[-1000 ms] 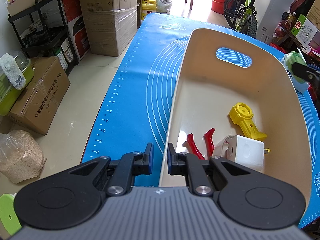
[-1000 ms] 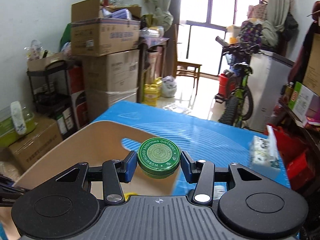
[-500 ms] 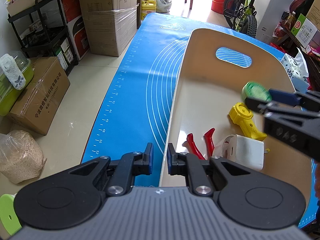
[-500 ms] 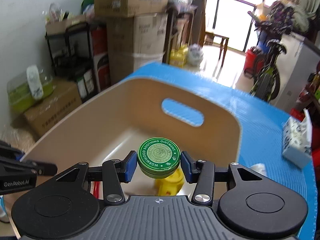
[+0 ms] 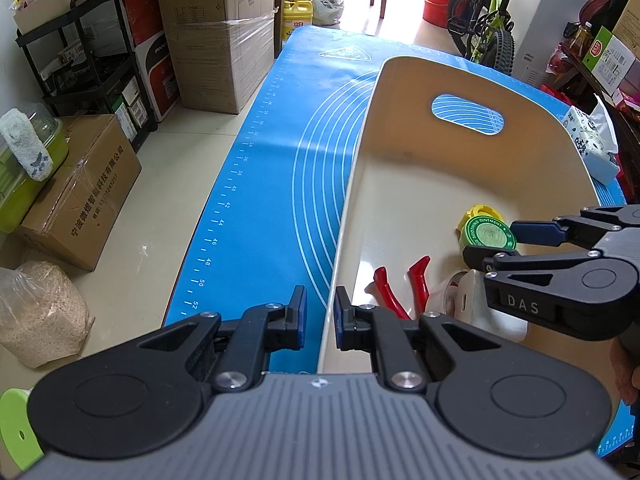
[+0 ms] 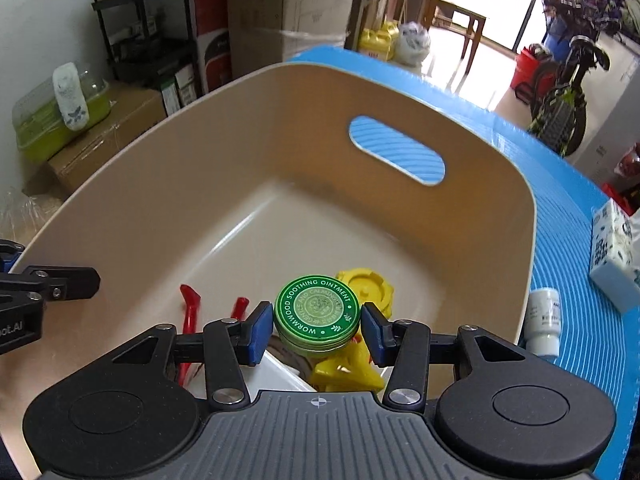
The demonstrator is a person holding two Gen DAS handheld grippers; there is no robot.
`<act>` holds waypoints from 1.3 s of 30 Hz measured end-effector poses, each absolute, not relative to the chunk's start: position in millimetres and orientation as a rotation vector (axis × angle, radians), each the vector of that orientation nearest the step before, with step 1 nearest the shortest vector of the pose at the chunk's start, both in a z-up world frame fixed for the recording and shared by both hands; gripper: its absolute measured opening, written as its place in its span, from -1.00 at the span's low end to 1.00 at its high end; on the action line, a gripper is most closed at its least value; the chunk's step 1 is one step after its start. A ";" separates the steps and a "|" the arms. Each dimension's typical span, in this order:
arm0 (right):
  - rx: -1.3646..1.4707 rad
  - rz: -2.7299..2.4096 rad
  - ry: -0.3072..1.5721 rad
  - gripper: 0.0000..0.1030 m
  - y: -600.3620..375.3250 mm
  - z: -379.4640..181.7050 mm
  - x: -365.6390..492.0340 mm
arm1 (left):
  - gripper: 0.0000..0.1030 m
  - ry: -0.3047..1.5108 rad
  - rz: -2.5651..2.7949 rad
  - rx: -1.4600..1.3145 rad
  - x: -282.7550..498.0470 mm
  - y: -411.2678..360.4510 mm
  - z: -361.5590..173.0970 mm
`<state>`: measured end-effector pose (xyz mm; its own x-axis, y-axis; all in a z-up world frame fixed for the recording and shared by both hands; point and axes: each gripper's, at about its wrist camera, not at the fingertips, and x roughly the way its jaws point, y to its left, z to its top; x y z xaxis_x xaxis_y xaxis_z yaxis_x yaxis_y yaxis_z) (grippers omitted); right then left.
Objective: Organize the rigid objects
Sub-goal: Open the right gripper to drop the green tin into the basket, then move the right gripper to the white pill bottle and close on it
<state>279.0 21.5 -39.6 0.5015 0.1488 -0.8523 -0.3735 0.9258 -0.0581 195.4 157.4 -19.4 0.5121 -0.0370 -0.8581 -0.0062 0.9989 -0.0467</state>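
Firmly, the right gripper (image 6: 317, 325) pinches a green ointment tin (image 6: 316, 312) between its blue pads, hanging inside the beige tub (image 6: 492, 172) above a yellow plastic piece (image 6: 372, 288), red-handled pliers (image 5: 400, 284) and a white adapter (image 5: 472, 304). Across the tub, the left gripper (image 5: 320, 318) clamps its near rim. Outside stand a small white bottle (image 6: 543, 322) and a tissue pack (image 6: 612, 256) on the blue mat (image 5: 272, 184).

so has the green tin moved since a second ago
Yes. The green tin, held in the right claw, has come from beyond the tub's right rim down inside it, over the yellow piece.
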 end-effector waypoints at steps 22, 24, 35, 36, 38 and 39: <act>-0.097 0.228 0.739 0.46 -34.7 17.8 262.0 | -0.68 1.034 -0.018 -0.045 195.5 157.9 -18.8; -0.074 0.196 0.719 0.46 -47.1 22.9 261.8 | -0.68 1.034 -0.018 -0.044 195.4 157.9 -18.8; -0.025 0.015 0.690 0.48 -127.7 1.8 275.3 | -0.68 1.041 -0.016 -0.044 195.0 159.2 -19.9; -0.016 0.010 0.700 0.48 -134.0 -3.9 278.2 | -0.68 1.040 -0.015 -0.043 195.2 159.1 -19.8; -0.010 -0.015 0.723 0.48 -145.0 -16.2 285.7 | -0.68 1.040 -0.014 -0.040 195.4 158.7 -19.7; -0.012 -0.028 0.735 0.48 -149.0 -23.1 289.0 | -0.68 1.040 -0.013 -0.039 195.9 158.4 -19.6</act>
<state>289.0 -149.0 -23.1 0.7414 -0.0301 -0.6704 0.0218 0.9995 -0.0207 195.9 158.4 -19.6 0.5059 -0.0290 -0.8621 -0.0080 0.9992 -0.0383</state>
